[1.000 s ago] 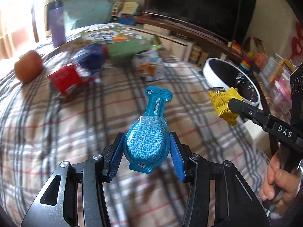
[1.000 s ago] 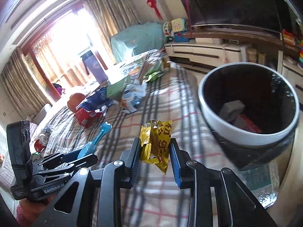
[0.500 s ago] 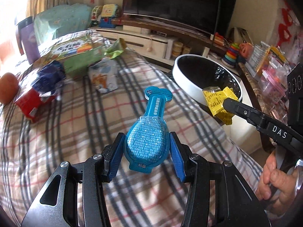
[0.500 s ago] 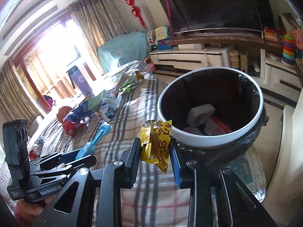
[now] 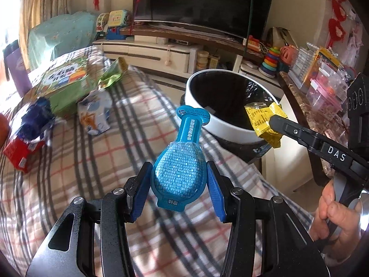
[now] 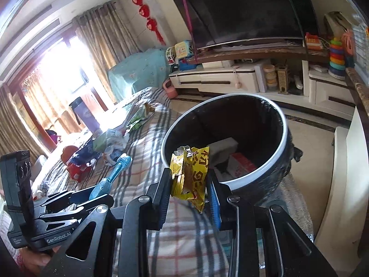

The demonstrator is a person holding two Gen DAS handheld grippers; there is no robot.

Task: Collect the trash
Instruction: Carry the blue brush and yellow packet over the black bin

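Plaid bedding covers the surface in the foreground, with a television cabinet and dark screen behind it. Left to right in the left wrist view: a red packet and a crumpled blue wrapper lie at the far left of the cloth, then a green snack bag and a white pouch, all uncollected. At centre the left gripper is clamped on the bulb end of a blue blister pack, both blue pads pressing its flanks and its narrow neck pointing forward toward the bin. To the right stands the white-rimmed bin, lined in black, just off the edge of the bedding. Furthest right the right gripper pinches a yellow wrapper, which hangs over the near rim; the right wrist view confirms its pads closed on the wrapper and shows a white box and a red packet already lying inside the bin. Step in hand, as judged: carrying both pieces to the bin. To do it well, each piece should be brought clear inside the rim before its pads are parted, since the light wrapper could catch on the rim or drift onto the cloth; the longer blister pack is best tipped neck-down, and the two grippers kept apart over the opening.
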